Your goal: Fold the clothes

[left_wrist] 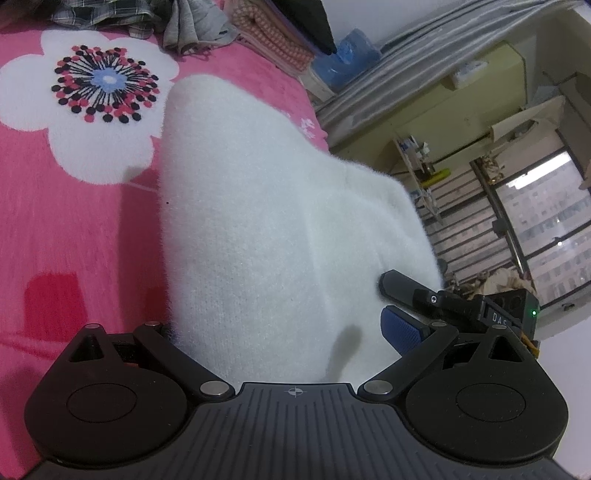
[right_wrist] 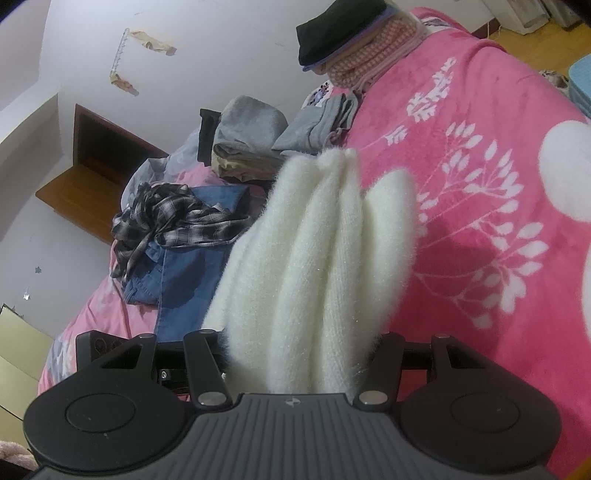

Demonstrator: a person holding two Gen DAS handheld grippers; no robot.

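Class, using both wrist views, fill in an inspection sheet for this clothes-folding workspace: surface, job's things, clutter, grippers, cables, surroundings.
Surface: pink floral blanket covering a bed.
Job's things: fluffy white sweater, bunched in folds between both grippers.
Clutter: plaid shirt on denim garment; grey clothes; folded stack topped by a black item.
Grippers: left gripper closed on the sweater, fingertips hidden; right gripper closed on the sweater.
Cables: nothing seen.
Surroundings: white wall, wooden shelf, window.
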